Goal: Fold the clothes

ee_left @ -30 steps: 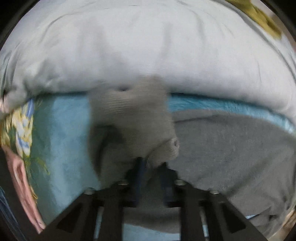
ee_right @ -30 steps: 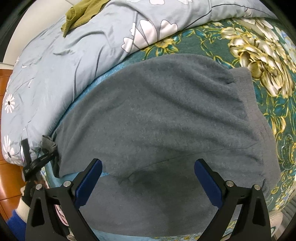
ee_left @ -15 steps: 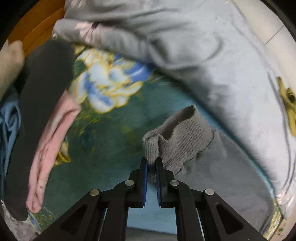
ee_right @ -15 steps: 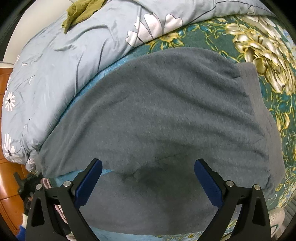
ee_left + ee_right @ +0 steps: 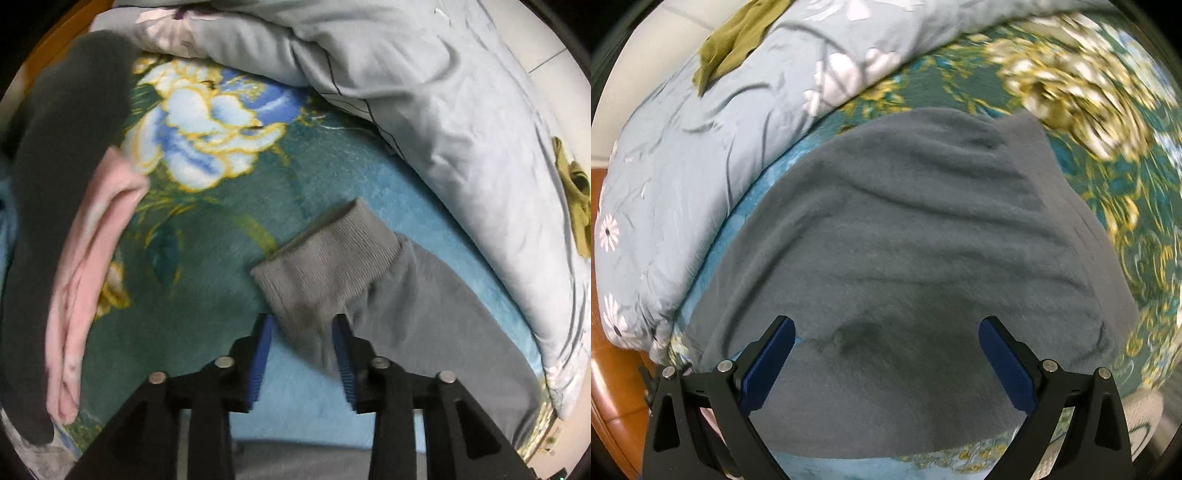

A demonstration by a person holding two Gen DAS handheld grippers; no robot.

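A grey sweater lies spread on the floral bedspread (image 5: 207, 288). In the left wrist view its ribbed cuff (image 5: 325, 254) and sleeve (image 5: 424, 314) rest flat on the bed. My left gripper (image 5: 302, 332) points straight down over the cuff's near end. Its jaws are opening, the cloth lies between the blue pads (image 5: 263, 343), and they no longer pinch it. In the right wrist view the sweater's body (image 5: 905, 221) fills the middle. My right gripper (image 5: 886, 343) hangs wide open just above it, holding nothing.
A pale blue flowered duvet (image 5: 443, 92) is bunched along the far side, also the duvet (image 5: 683, 166) at left, with an olive cloth (image 5: 735, 40) on it. A folded pink garment (image 5: 92, 258) and a dark one (image 5: 55, 147) lie left. Wooden floor (image 5: 609, 369) shows beyond the bed's edge.
My left gripper swung the cuff away from the duvet, laid it on the bedspread and parted its jaws. The right gripper shifted slightly over the sweater, still open.
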